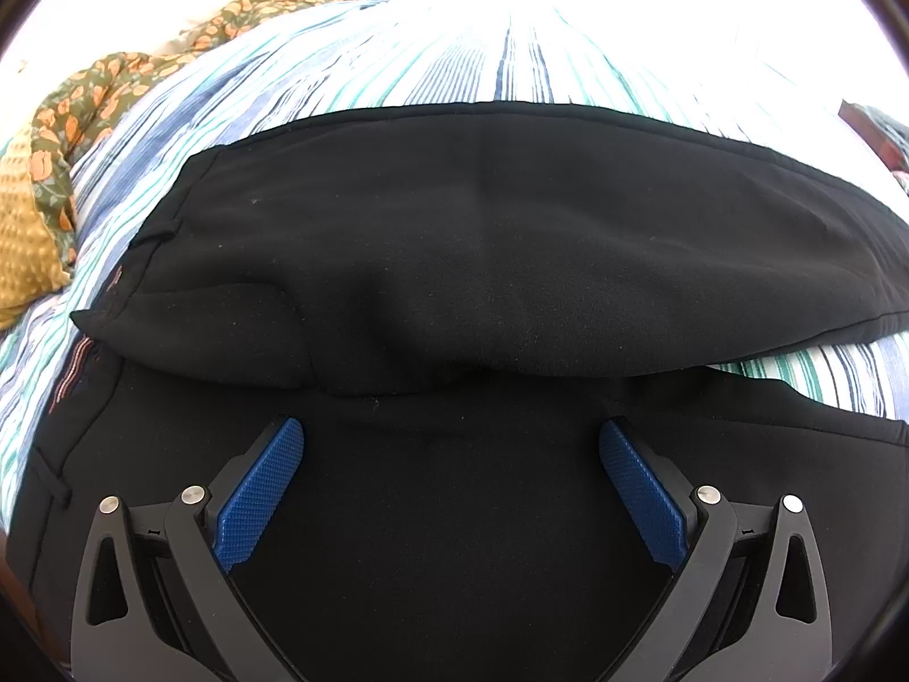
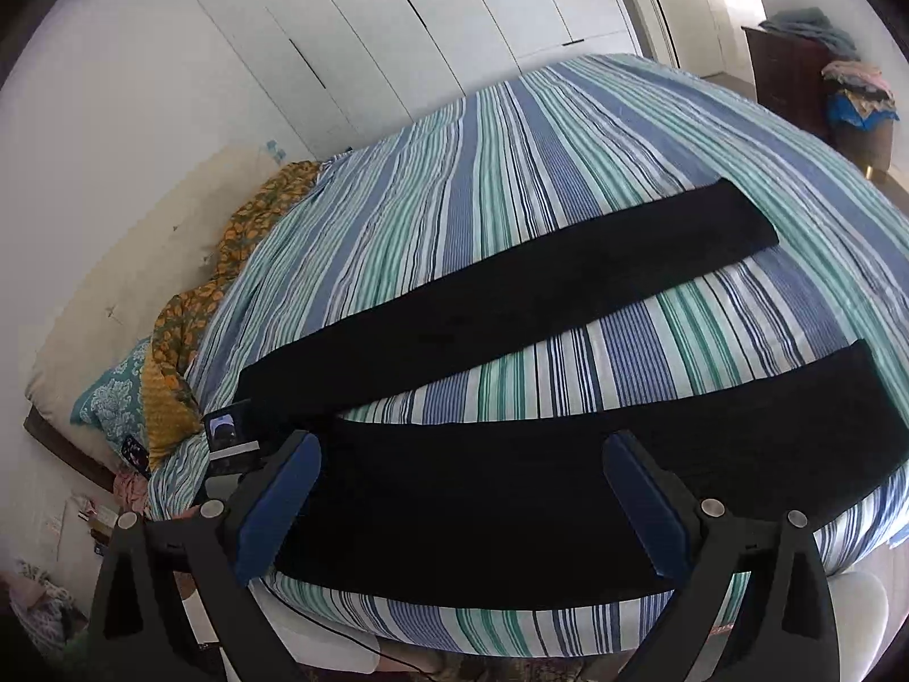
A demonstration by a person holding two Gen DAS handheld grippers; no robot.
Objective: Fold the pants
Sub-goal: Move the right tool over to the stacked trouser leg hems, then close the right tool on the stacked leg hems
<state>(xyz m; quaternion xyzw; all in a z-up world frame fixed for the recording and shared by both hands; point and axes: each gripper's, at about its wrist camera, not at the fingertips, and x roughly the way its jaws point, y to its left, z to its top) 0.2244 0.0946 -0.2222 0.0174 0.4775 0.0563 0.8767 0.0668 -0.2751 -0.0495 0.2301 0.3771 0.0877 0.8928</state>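
Black pants (image 2: 500,307) lie spread on a striped bed (image 2: 511,159), waist to the left, the two legs splayed apart toward the right. In the left wrist view the pants (image 1: 483,238) fill the frame, with a rumpled fold across the hip area. My left gripper (image 1: 451,437) is open and empty, hovering just over the black fabric near the waist. My right gripper (image 2: 463,449) is open and empty above the near leg (image 2: 625,472), by the bed's front edge. The left gripper's camera (image 2: 230,432) shows at the waist end.
An orange floral blanket (image 2: 227,261) and pillows (image 2: 108,398) lie at the head of the bed, left. White closet doors (image 2: 426,17) stand behind. A dark dresser with piled clothes (image 2: 841,74) stands far right. Clutter lies on the floor at lower left.
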